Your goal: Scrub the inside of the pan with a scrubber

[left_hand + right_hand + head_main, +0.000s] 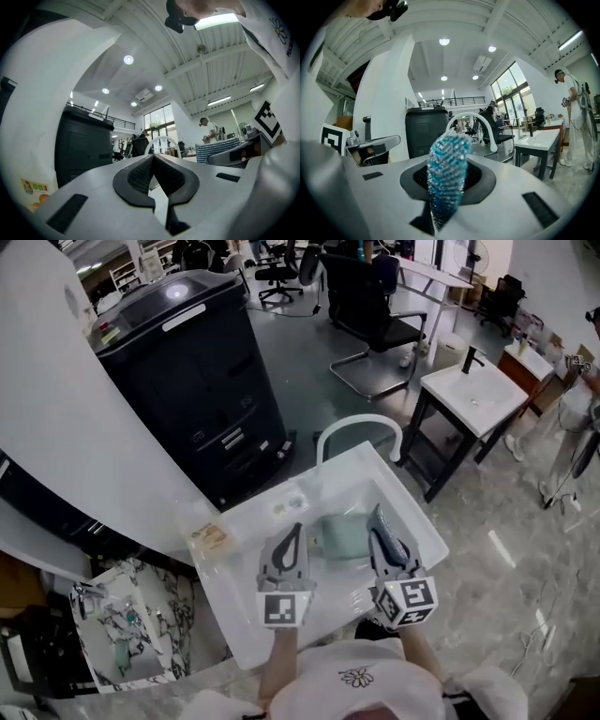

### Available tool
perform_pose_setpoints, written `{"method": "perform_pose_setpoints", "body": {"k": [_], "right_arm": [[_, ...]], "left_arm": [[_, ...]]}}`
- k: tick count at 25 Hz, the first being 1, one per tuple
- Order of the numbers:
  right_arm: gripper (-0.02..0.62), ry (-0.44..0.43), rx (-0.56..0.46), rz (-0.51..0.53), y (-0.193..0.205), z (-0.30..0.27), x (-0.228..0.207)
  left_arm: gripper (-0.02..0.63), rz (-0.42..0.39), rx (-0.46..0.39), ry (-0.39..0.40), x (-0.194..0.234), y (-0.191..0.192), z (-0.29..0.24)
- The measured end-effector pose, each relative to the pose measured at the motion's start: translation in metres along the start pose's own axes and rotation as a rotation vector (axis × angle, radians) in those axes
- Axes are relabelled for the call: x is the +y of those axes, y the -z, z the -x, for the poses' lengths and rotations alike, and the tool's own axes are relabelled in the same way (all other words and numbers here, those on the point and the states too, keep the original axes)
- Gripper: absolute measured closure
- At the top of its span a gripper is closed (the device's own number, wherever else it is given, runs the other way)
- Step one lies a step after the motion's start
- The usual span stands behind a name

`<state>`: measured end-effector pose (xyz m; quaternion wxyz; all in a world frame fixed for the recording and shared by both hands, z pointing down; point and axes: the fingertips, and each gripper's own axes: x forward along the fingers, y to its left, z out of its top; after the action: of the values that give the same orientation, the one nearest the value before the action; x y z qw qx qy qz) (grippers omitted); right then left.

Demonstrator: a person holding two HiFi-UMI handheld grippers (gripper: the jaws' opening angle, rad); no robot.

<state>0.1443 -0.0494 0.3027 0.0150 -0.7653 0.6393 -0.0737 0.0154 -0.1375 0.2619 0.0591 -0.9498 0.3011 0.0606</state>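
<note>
In the head view both grippers hover over a white sink (412,521), pointing away from me. A pale grey-green pan (339,535) lies in the basin between them, partly hidden by them. My right gripper (379,517) is shut on a sparkly blue scrubber (446,173), which stands up between the jaws in the right gripper view, right gripper (448,151). My left gripper (295,531) is shut with nothing in it; in the left gripper view the left gripper (153,158) shows its dark pads meeting at the tip. Neither gripper view shows the pan.
A white arched faucet (359,426) rises at the sink's far edge. A small yellow packet (210,538) lies on the counter to the left. Beyond stand a tall black cabinet (187,362), an office chair (375,324), a second small sink stand (473,395) and a person (577,418).
</note>
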Motion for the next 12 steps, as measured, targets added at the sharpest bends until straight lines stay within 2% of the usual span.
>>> {"method": "perform_pose_setpoints", "body": {"k": [7, 12], "right_arm": [[0.537, -0.080, 0.005, 0.012, -0.006, -0.027, -0.018], [0.537, -0.111, 0.014, 0.005, -0.005, -0.035, -0.031]], "left_arm": [[0.591, -0.029, 0.014, -0.116, 0.016, 0.005, -0.009], [0.591, -0.081, 0.047, -0.135, 0.015, 0.014, -0.022]]}}
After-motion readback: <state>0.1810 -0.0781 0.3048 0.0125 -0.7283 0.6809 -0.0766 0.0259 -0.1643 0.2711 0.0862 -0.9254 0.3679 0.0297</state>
